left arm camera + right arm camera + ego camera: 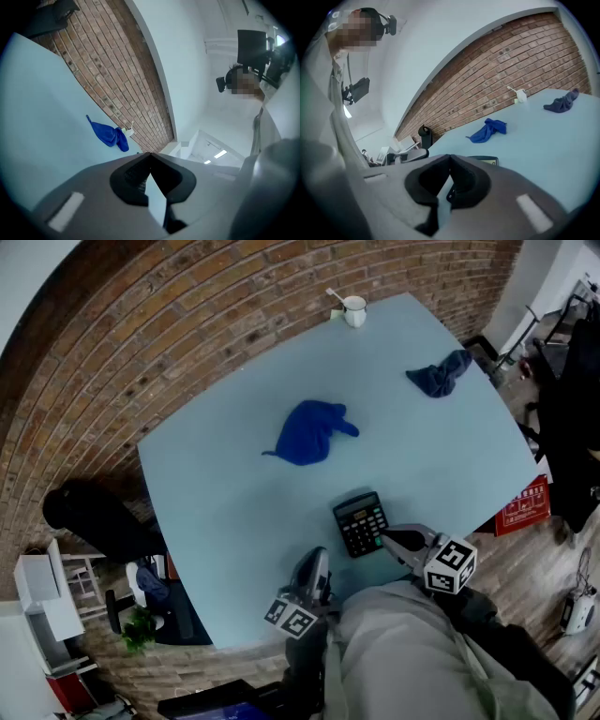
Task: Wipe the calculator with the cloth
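Note:
A black calculator (361, 523) lies flat near the front of the light blue table (225, 484). Beyond it, at mid-table, a bright blue cloth (309, 430) sits bunched up. My right gripper (387, 542) is shut and holds nothing, its tips just right of the calculator's near corner. In the right gripper view the calculator's top edge (485, 161) peeks over the closed jaws, with the blue cloth (488, 130) farther off. My left gripper (317, 557) is shut and empty, left of the calculator at the table's front edge. The left gripper view shows the blue cloth (108, 135) far ahead.
A second, dark grey-blue cloth (441, 374) lies at the table's far right. A white mug (354, 310) with a spoon stands at the far edge, against the brick wall (187, 343). A black chair (94, 517) and shelves stand left of the table.

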The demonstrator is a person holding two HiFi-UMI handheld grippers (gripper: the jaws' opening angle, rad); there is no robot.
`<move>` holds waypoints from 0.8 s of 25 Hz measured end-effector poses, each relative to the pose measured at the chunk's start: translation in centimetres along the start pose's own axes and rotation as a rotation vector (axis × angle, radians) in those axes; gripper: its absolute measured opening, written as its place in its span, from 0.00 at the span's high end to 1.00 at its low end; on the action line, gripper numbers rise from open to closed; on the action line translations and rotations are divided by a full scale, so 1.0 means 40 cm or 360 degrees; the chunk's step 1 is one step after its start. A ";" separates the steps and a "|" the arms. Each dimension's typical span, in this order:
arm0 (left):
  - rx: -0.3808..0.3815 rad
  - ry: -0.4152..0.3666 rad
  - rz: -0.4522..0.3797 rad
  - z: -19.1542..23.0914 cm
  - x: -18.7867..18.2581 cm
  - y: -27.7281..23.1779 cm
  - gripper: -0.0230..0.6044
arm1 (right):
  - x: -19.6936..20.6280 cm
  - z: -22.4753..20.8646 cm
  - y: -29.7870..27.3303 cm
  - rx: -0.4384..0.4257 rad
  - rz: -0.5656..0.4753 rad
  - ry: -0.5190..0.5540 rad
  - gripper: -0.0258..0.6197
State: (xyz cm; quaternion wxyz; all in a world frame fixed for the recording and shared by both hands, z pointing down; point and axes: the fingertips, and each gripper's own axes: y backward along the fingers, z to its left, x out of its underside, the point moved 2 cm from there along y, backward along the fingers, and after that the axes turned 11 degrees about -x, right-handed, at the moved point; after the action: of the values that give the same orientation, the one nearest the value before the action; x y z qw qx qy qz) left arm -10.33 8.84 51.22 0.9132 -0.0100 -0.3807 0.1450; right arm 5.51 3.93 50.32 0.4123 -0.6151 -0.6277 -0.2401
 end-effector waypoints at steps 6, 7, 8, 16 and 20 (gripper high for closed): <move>0.0003 0.0001 0.0027 -0.007 0.020 -0.022 0.96 | 0.003 -0.009 0.018 0.0007 0.0003 0.0013 0.96; 0.0007 0.0003 0.0028 -0.010 0.023 -0.025 0.96 | 0.002 -0.012 0.022 0.0011 0.0001 0.0012 0.96; 0.0010 0.0005 0.0028 -0.012 0.025 -0.028 0.96 | 0.001 -0.015 0.026 0.0013 -0.0003 0.0011 0.96; 0.0033 0.0034 -0.0010 -0.026 0.035 -0.044 0.96 | -0.049 0.016 0.011 -0.0255 0.0175 0.0507 0.96; -0.0008 0.0058 -0.0053 -0.020 0.028 -0.039 0.96 | -0.142 -0.090 -0.040 -0.0110 0.0228 0.0816 0.96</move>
State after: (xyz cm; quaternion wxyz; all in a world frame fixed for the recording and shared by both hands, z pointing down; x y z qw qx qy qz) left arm -8.62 7.74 51.64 0.9222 -0.0086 -0.3646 0.1286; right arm 4.22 -2.45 47.98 0.5525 -0.5907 -0.4490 -0.3798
